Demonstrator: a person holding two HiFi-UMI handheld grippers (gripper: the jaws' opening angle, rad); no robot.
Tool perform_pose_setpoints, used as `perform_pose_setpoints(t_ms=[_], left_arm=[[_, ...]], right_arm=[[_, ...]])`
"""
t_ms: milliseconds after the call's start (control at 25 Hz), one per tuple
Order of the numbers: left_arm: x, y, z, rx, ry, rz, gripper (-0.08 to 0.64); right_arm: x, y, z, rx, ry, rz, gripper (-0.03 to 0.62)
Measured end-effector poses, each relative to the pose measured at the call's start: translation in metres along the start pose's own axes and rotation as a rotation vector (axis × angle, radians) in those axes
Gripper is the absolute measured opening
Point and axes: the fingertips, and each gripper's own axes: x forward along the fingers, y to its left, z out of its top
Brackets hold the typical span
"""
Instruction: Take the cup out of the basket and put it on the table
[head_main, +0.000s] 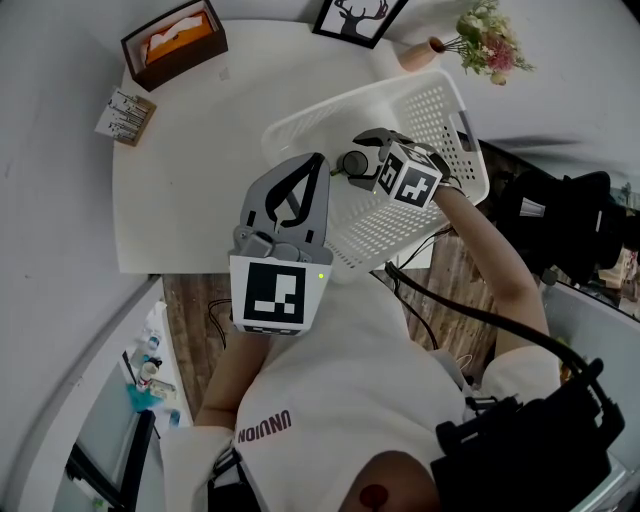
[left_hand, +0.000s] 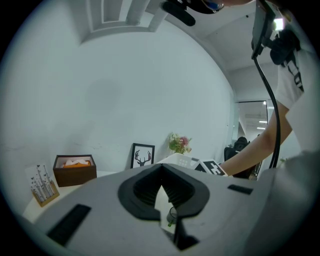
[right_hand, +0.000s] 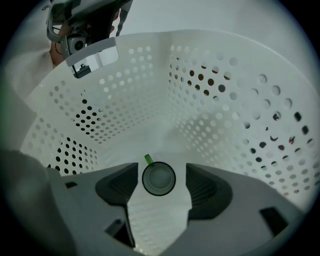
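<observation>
A small glass cup (right_hand: 159, 178) with a green handle stands upright on the floor of the white perforated basket (right_hand: 200, 100). My right gripper (right_hand: 162, 170) points steeply down into the basket, open, one jaw on each side of the cup and neither pad touching it. In the head view the right gripper (head_main: 362, 152) reaches over the basket (head_main: 330, 105) rim, with the cup (head_main: 350, 164) just below it. My left gripper (head_main: 318, 165) hovers at the basket's near left edge, shut and holding nothing. Through the left gripper (left_hand: 161, 167) view's narrow gap the cup (left_hand: 171, 215) shows.
The basket sits at the right end of the white table (head_main: 200, 150). A brown tissue box (head_main: 172, 40), a card holder (head_main: 125, 113), a framed deer picture (head_main: 358, 18) and a vase of flowers (head_main: 485, 40) line the far edge. Cables hang by the person's right arm.
</observation>
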Motion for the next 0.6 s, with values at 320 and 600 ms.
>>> perform_pose_setpoints(t_ms=[320,600], left_arm=[[0.0,0.001,0.002,0.011,-0.012,0.0,0.012],[0.001,0.001,0.002,0.013,-0.014,-0.001,0.012]], right_arm=[[0.009,0.001,-0.007,0.001,0.039,0.003,0.31],[0.016,0.002,-0.01,0.003,0.051,0.016,0.313]])
